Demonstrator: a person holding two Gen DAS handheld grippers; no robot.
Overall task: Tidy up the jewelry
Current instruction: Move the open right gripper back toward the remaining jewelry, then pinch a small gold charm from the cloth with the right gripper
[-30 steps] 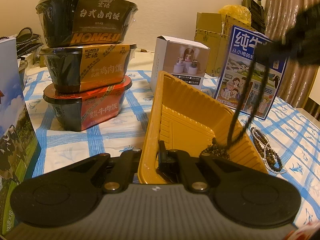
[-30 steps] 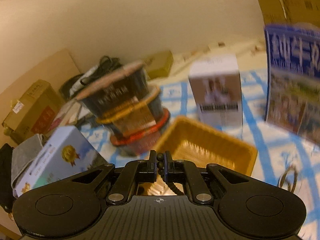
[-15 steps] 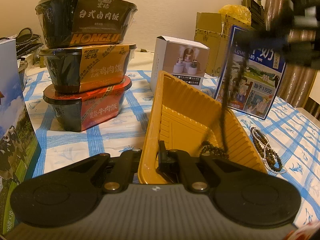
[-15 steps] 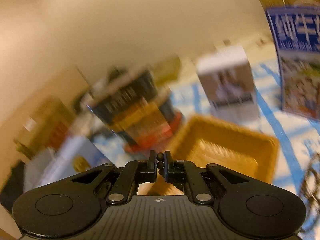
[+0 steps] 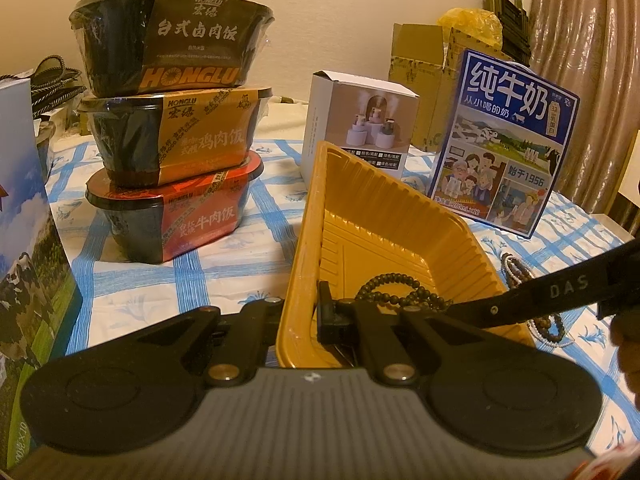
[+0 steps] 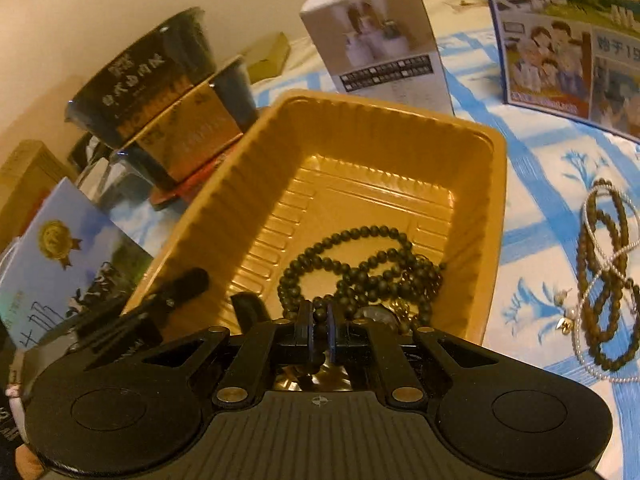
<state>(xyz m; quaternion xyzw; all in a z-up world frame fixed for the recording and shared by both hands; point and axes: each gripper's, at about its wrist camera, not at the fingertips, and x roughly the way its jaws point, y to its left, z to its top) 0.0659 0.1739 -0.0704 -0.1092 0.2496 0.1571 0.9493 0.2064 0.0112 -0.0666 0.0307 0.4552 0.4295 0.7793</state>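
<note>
Seen from the left wrist, the left claw (image 5: 320, 316) is pinching the near wall of the yellow tray (image 5: 384, 216), one finger inside and one outside. A dark bead necklace (image 5: 400, 292) lies coiled inside that tray, by its near end. From the right wrist, the right claw (image 6: 319, 330) is pressed together on a strand of the necklace, low over the tray. More bead strings (image 6: 604, 280) lie on the checked cloth (image 6: 528, 216) right of the tray.

Home, curtain (image 5: 580, 80), checked tablecloth (image 5: 132, 276), stacked instant-rice bowls (image 5: 172, 120)
</note>
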